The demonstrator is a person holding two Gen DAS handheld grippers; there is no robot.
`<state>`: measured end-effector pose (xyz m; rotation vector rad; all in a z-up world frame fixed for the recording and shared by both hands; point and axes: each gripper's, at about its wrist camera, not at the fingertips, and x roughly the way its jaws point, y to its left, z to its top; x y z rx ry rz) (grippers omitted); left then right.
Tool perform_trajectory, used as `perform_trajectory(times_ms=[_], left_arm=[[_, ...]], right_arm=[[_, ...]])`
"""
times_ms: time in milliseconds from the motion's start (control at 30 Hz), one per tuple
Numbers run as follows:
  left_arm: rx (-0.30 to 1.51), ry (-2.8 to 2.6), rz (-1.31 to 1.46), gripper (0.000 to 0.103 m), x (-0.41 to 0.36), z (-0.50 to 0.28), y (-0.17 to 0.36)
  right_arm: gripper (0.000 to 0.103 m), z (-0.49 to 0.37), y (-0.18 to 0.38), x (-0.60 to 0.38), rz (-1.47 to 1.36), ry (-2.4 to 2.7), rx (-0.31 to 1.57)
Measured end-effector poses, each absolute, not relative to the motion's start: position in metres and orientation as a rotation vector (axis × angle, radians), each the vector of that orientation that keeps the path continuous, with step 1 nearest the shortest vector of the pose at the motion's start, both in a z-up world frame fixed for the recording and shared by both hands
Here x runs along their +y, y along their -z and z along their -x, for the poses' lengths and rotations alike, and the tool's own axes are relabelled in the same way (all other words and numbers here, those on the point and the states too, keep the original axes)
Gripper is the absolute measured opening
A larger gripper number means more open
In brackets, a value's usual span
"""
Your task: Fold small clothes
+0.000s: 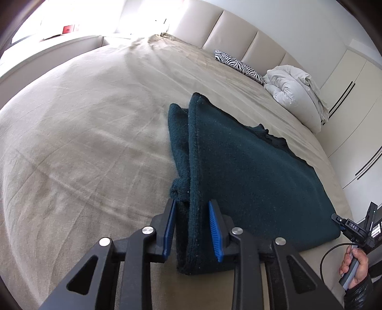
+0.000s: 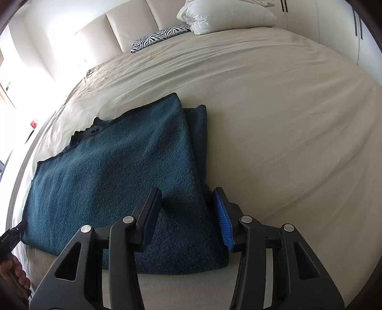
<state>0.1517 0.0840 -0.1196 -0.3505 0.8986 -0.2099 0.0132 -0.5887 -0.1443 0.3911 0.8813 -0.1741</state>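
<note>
A dark teal fleece garment [image 1: 250, 167] [image 2: 107, 171] lies folded flat on the beige bed sheet [image 1: 83, 119] [image 2: 286, 119], close to the bed's near edge. My left gripper [image 1: 192, 226] has the garment's thick left folded edge between its blue pads, which press on both sides. My right gripper [image 2: 188, 214] straddles the near right corner; one pad digs into the fleece from above, the other meets the folded edge. A hand [image 1: 353, 267] holding the other gripper's handle shows at the right edge of the left wrist view.
A zebra-print cushion [image 1: 238, 64] [image 2: 160, 35] and a bundled white duvet [image 1: 291, 88] [image 2: 226, 14] lie by the padded headboard [image 1: 229, 31]. White wardrobe doors [image 1: 353, 95] stand beyond the bed. Bare sheet stretches away on both sides of the garment.
</note>
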Motion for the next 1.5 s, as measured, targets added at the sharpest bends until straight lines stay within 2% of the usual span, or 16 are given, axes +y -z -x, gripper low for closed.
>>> perform_trajectory(times_ms=[67, 167, 367, 800, 833, 1000, 1100, 1167, 1267, 1367, 1400, 1467, 1500], left_arm=[[0.905, 0.208, 0.339, 0.021, 0.083, -0.152, 0.121], [0.911, 0.211, 0.336, 0.018, 0.083, -0.154, 0.122], [0.926, 0.223, 0.334, 0.011, 0.085, -0.157, 0.124], [0.939, 0.245, 0.351, 0.012, 0.091, -0.156, 0.130], [0.938, 0.247, 0.362, 0.016, 0.093, -0.156, 0.130], [0.930, 0.246, 0.379, 0.023, 0.099, -0.151, 0.122], [0.879, 0.194, 0.347, 0.033, 0.099, -0.146, 0.104], [0.827, 0.173, 0.324, 0.045, 0.098, -0.145, 0.088], [0.769, 0.184, 0.283, 0.051, 0.088, -0.152, 0.067], [0.762, 0.231, 0.241, 0.054, 0.064, -0.170, 0.059], [0.771, 0.249, 0.216, 0.054, 0.052, -0.179, 0.059], [0.781, 0.268, 0.159, 0.054, 0.029, -0.198, 0.067], [0.793, 0.264, 0.135, 0.054, 0.020, -0.207, 0.072]], right_arm=[[0.018, -0.012, 0.145, -0.592, -0.393, 0.186, 0.883], [0.009, -0.010, 0.144, -0.596, -0.393, 0.184, 0.884], [0.005, -0.005, 0.142, -0.595, -0.403, 0.200, 0.890], [0.005, -0.004, 0.159, -0.601, -0.450, 0.170, 0.899], [0.006, -0.004, 0.159, -0.602, -0.464, 0.166, 0.897], [0.008, -0.002, 0.151, -0.602, -0.487, 0.166, 0.908], [0.009, 0.002, 0.137, -0.595, -0.440, 0.212, 0.901], [0.009, 0.003, 0.125, -0.592, -0.413, 0.263, 0.891], [0.009, -0.001, 0.103, -0.587, -0.425, 0.254, 0.839], [0.010, -0.021, 0.088, -0.567, -0.473, 0.106, 0.798], [0.013, -0.033, 0.088, -0.558, -0.496, 0.043, 0.802], [0.034, -0.059, 0.093, -0.536, -0.565, -0.086, 0.808], [0.042, -0.071, 0.097, -0.526, -0.596, -0.142, 0.805]])
